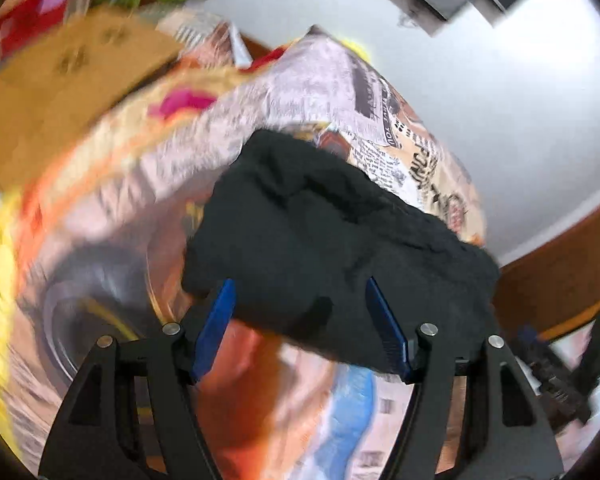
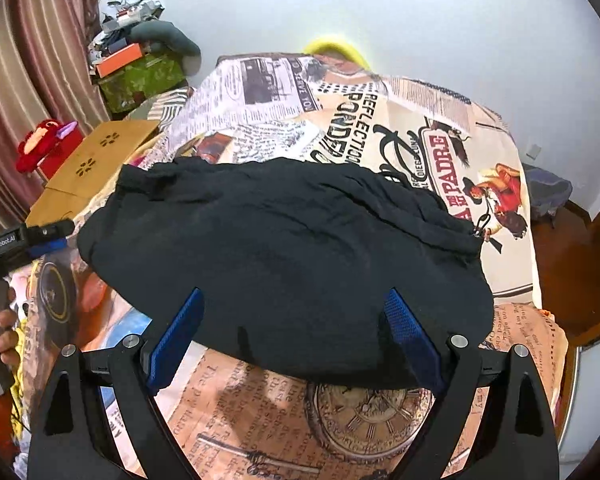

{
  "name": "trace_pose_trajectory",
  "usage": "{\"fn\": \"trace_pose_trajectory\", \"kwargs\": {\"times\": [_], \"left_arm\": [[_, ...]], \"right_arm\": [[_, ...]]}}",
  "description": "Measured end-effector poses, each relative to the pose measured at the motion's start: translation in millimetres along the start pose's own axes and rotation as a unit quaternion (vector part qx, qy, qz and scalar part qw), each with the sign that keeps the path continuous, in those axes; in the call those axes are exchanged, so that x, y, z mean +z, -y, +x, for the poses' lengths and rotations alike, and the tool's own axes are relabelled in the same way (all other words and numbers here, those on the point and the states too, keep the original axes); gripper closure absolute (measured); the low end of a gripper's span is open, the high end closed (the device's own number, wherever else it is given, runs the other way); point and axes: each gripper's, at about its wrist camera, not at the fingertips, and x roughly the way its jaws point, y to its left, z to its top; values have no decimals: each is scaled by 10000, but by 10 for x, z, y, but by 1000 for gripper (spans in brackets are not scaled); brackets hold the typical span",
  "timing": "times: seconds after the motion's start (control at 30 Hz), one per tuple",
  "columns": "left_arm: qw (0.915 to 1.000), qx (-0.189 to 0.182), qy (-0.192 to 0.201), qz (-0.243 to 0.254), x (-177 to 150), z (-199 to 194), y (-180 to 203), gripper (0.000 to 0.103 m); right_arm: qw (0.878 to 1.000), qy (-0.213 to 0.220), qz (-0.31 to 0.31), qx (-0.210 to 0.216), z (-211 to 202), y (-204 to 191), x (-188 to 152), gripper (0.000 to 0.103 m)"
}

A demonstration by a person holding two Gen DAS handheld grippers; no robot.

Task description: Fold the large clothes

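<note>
A black garment (image 2: 284, 256) lies folded in a wide heap on a bed covered by a newspaper-print sheet (image 2: 380, 128). My right gripper (image 2: 296, 320) is open, its blue fingers (image 2: 176, 336) spread above the garment's near edge, holding nothing. In the left wrist view the same black garment (image 1: 332, 240) lies ahead; my left gripper (image 1: 300, 308) is open over its near edge, empty. That view is blurred by motion. The left gripper (image 2: 46, 234) also shows at the left edge of the right wrist view, beside the garment's left end.
A cardboard box (image 2: 88, 164) and a red toy (image 2: 40, 148) stand left of the bed. Clutter (image 2: 140, 68) is piled by the curtain. A yellow pillow (image 2: 336, 50) lies at the bed's far end. Wooden floor (image 2: 572, 264) is to the right.
</note>
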Motion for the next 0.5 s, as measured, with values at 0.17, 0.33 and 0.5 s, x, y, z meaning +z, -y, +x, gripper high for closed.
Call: {"fn": "trace_pose_trajectory", "kwargs": {"times": [0.17,0.33,0.5], "left_arm": [[9934,-527,-254,-986,-120,197,-317,36],[9829,-994,-559,-1443,-136,542,-438,36],[9790,-1071,-516,-1657,-12,796,-421,36]], "right_arm": [[10000,48,-84,15,-43,-31,-24,13],[10000,5,-41,31,11,-11,-38,13],[9999,-111,99,63,99,43,-58,13]]}}
